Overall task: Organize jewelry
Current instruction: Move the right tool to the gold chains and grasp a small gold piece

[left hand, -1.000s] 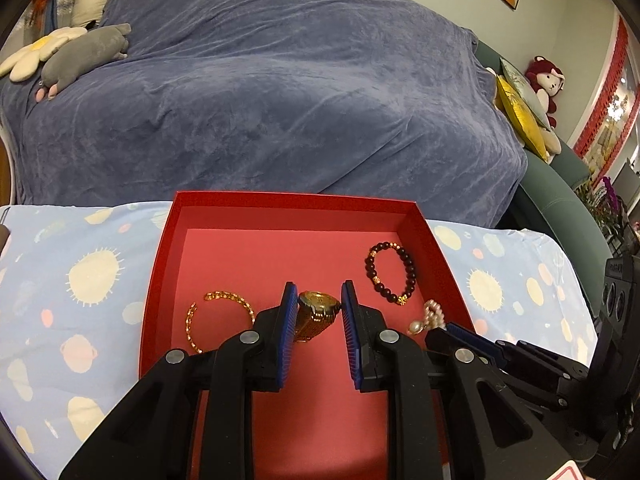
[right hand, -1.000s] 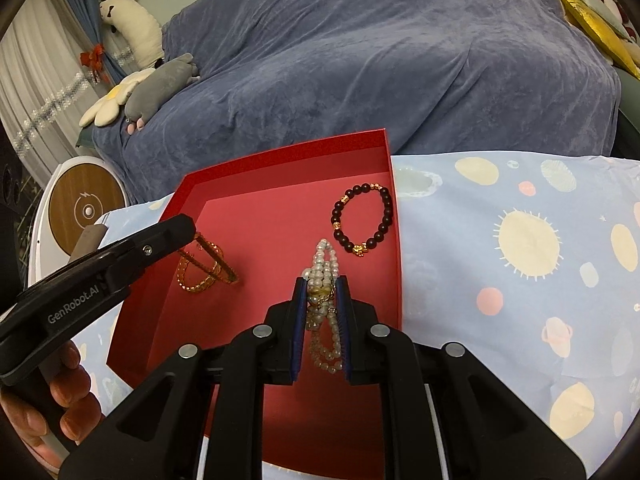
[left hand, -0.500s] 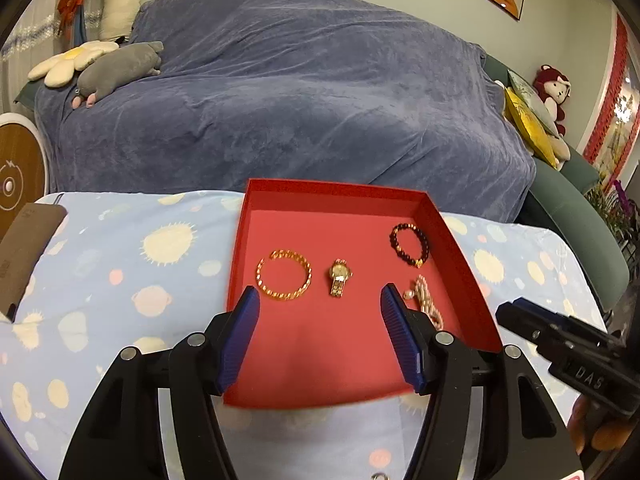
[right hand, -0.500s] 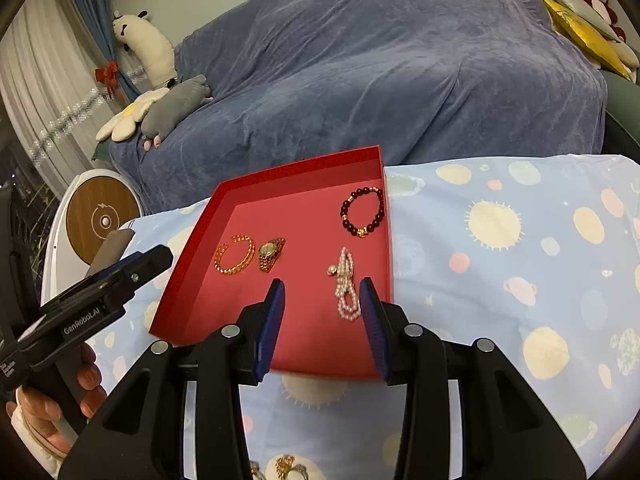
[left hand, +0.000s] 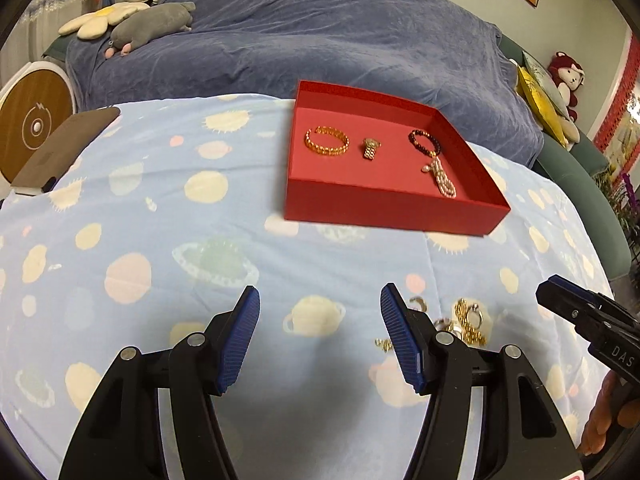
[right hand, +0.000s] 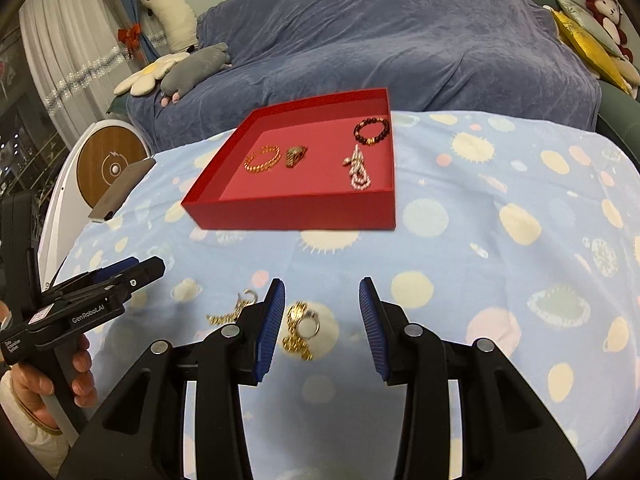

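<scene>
Plainly, "GenRobot.AI" printed on left tongs (right hand: pixel 132 270), "DAS" on right tongs (left hand: pixel 556 300), both spread, gripping nothing

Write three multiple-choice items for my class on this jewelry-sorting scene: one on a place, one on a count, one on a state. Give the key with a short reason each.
1. Where does the pearl strand lie?
A. In the red tray, just in front of the dark bead bracelet
B. On the blue sofa cover
C. Between the right gripper's jaws

2. How many pieces lie in the red tray?
A. Two
B. Four
C. Six

3. How does the right gripper stand?
A. Shut on a ring
B. Shut on nothing
C. Open, holding nothing

Key: 1 A, it lies on the tray floor near the bead bracelet. 2 B, gold bracelet, watch, bead bracelet, pearl strand. 3 C, its jaws are apart over the loose gold pieces, gripping none.
</scene>
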Demonstrator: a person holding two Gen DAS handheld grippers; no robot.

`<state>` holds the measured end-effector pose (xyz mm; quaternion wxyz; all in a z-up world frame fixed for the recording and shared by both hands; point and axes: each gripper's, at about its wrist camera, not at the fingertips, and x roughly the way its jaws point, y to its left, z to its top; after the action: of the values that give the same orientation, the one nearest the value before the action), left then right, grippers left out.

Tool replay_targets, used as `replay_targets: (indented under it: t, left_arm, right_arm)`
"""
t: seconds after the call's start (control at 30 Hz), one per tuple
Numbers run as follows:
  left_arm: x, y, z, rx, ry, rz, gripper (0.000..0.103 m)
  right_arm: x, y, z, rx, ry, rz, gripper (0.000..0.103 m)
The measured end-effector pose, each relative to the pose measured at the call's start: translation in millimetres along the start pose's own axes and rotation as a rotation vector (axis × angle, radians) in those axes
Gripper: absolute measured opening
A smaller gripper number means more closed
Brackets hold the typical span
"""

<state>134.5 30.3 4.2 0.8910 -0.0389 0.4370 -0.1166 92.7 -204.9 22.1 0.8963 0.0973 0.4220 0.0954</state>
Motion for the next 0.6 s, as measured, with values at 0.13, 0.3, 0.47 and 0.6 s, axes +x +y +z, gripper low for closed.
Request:
replay_targets:
  t: [0.13, 0.3, 0.47, 0.6]
  left_arm:
    - [-4.8, -9.2, -18.4, 0.046, -0.014, 0.000, 0.060]
    - [3.8, -22.2, -30.2, 0.117, 0.000, 0.007, 0.060]
    - [9.7, -23.3, -31.4, 0.123, 0.013, -0.014, 0.060]
    - [12.7, -24.7, -32.0, 0.126, 0.023, -0.024, 0.060]
  right_arm:
    - [6.8, 9.6, -15.7, -0.041, 0.032, 0.000, 0.038]
    - [19.0, 9.5, -27.9, -0.060, 0.052, -0.029, 0.036]
    - [25.2, 6.6, -29.4, -0.053, 0.063, -0.030, 0.035]
    - [27.6, 10.4, -31.8, -0.058, 0.079, -0.001, 0.034]
